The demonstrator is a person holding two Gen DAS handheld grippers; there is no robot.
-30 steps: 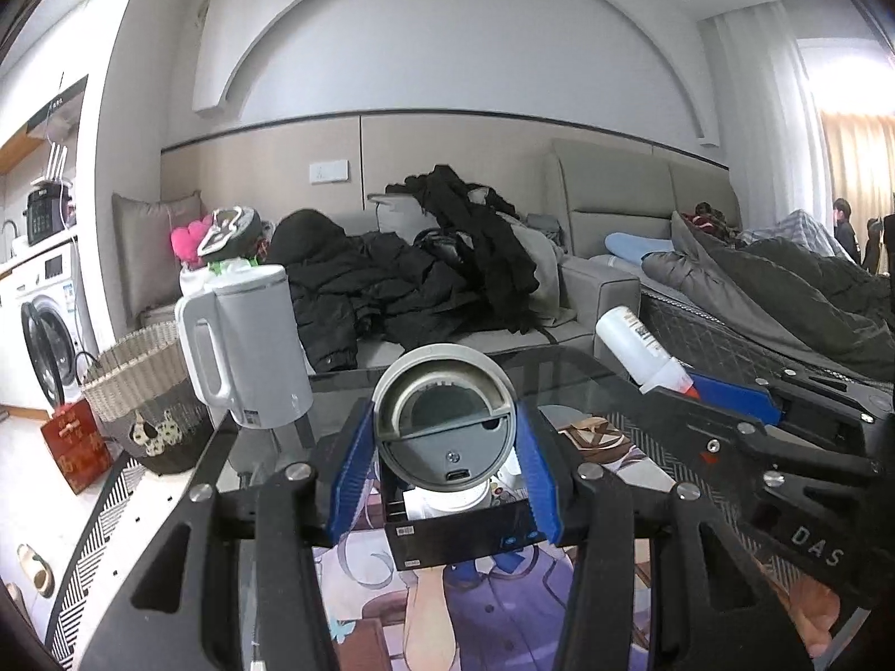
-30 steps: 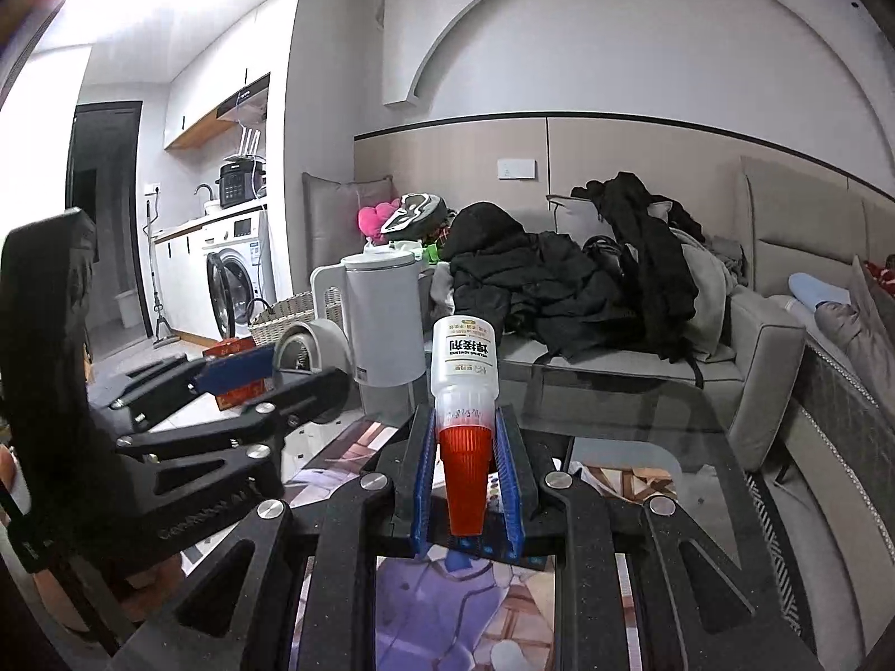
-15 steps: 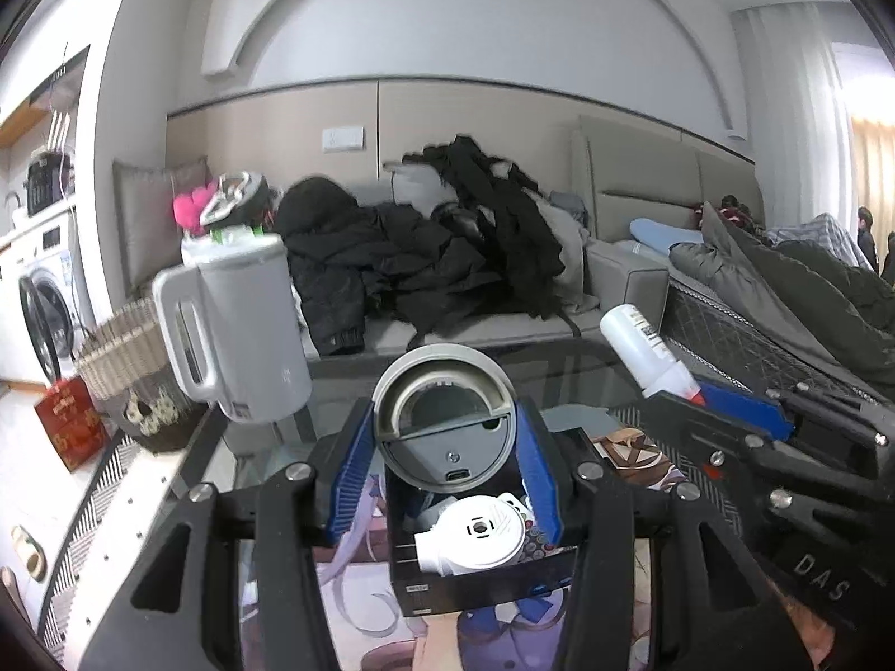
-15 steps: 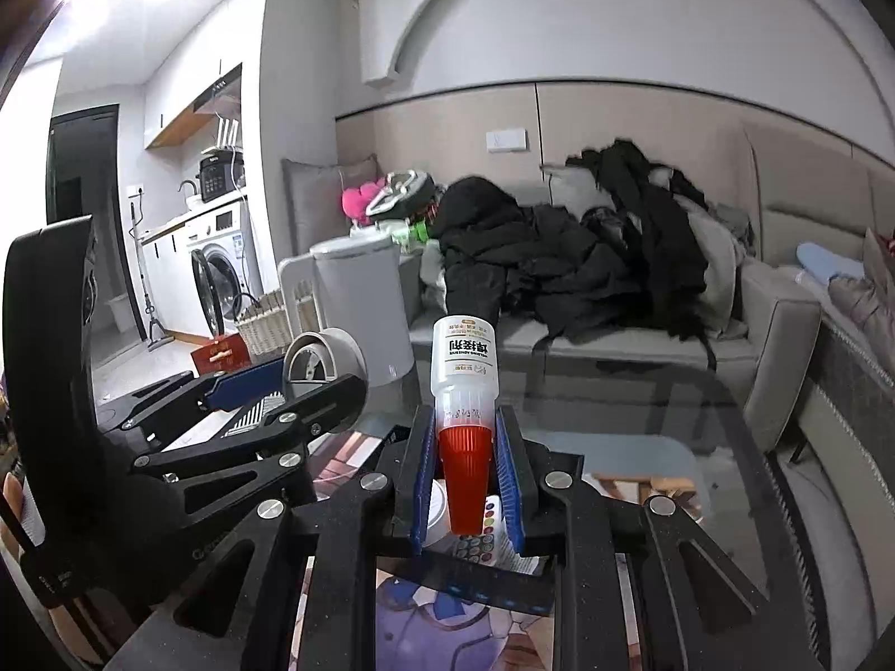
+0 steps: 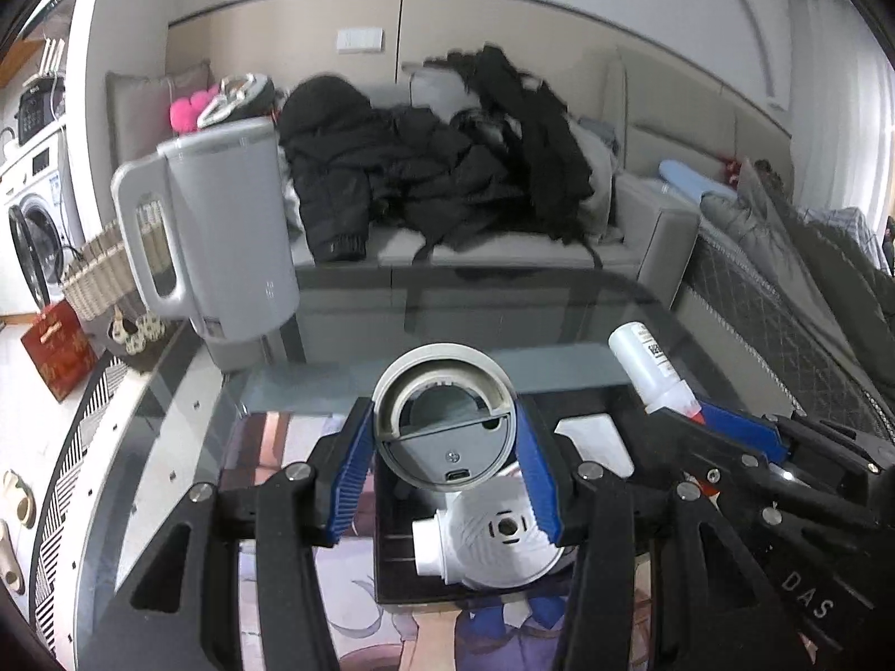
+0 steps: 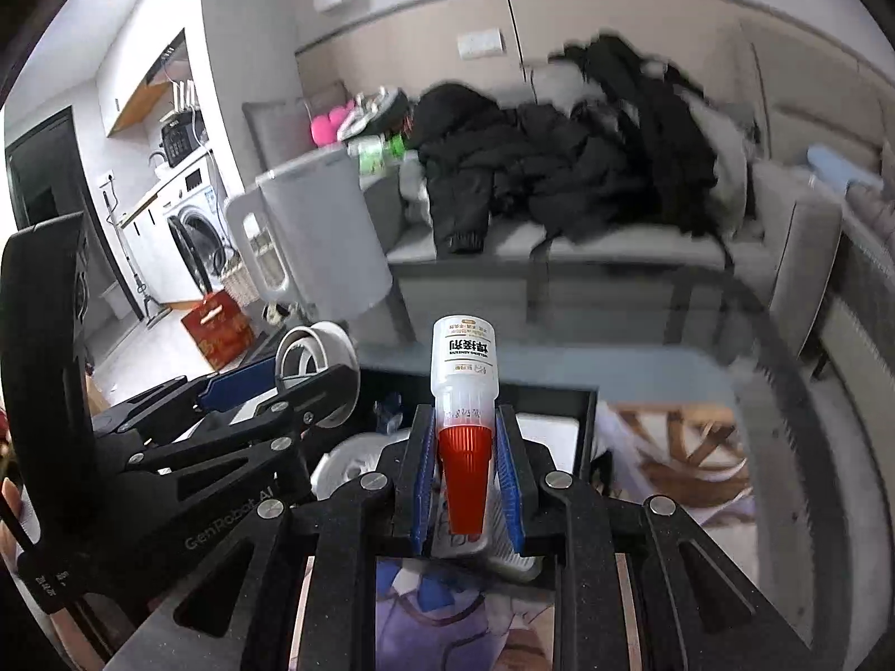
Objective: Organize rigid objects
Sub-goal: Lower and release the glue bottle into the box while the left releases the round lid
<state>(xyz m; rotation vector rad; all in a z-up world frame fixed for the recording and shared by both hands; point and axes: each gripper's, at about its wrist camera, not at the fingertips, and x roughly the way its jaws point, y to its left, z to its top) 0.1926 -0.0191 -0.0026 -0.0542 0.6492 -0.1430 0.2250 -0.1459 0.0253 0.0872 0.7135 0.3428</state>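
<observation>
Both grippers hang low over a black tray on a glass table, angled forward and down. Left gripper [image 5: 444, 461] has its blue pads pinching a round grey disc-shaped device [image 5: 443, 425] by its rim, face toward the camera, a small port at its lower edge; in the right wrist view the same gripper [image 6: 268, 391] shows at the left with the disc [image 6: 316, 360] held edge-on. Right gripper [image 6: 464, 481] is clamped on the red cap of a white glue bottle [image 6: 463, 386], which stands base-up between the pads; from the left wrist view the bottle [image 5: 651, 366] leans out of that gripper [image 5: 721, 425] at the right edge.

Beyond the glass table [image 5: 503, 324] runs a grey sofa [image 5: 643, 223] heaped with black jackets [image 5: 436, 168] — a washing machine [image 5: 33, 223] stands at the far left, with a woven basket [image 5: 100, 274] and a red box [image 5: 56, 344] on the floor beside it. A tall grey kettle [image 5: 224, 223] stands on the table's left rear corner.

The black tray [image 5: 391, 559] lies directly under both grippers, on a printed mat [image 6: 447, 615]. Inside it lies a white round plastic device [image 5: 492, 537] with a short side spout, just below the held disc, and a flat white block [image 5: 593, 442] sits toward the tray's far right side.
</observation>
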